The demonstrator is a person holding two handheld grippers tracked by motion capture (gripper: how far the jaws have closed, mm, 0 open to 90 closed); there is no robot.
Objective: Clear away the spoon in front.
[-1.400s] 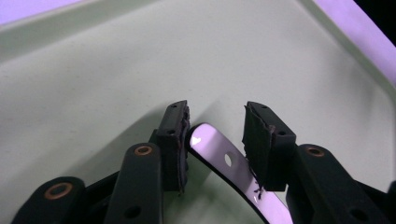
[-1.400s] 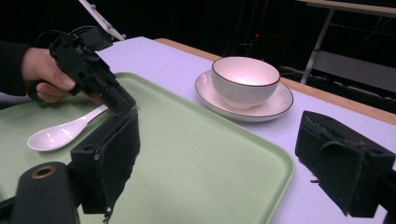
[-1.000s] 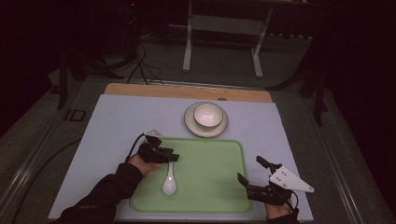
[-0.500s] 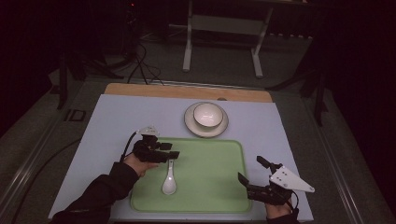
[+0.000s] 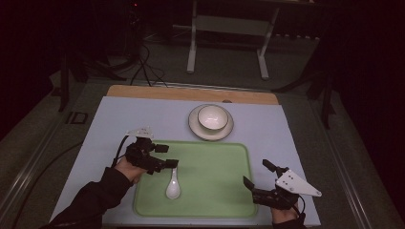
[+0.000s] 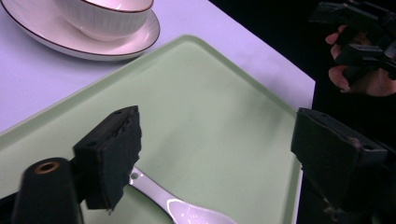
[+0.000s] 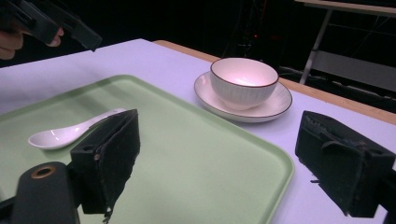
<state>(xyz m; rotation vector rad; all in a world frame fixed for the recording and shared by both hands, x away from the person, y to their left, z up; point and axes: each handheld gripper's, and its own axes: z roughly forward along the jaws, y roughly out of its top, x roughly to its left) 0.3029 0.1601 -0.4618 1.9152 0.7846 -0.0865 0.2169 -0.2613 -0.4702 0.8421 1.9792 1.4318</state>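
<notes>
Spoon (image 5: 173, 187): white ceramic, lies flat on green tray (image 5: 215, 162), left part, bowl end toward the person, handle toward left hand-held gripper.
Left hand-held gripper (image 5: 171, 163): just above spoon handle tip; jaws have just been opening, now spread, nothing between them; spoon lies free.
Right hand-held gripper (image 5: 255, 180): spread, empty, at tray's right front edge, well apart from spoon.
Handling: prob. light, stiff, glazed so slippery, chips if dropped.
Grip spot: mid-handle, pads across the narrow sides; avoid the rounded bowl end.
Around: bowl (image 5: 213, 117) on saucer (image 5: 195, 125) behind tray, on pale worktop (image 5: 119, 119).
Obstacles: tray's raised rim near handle; otherwise approach looks open.
</notes>
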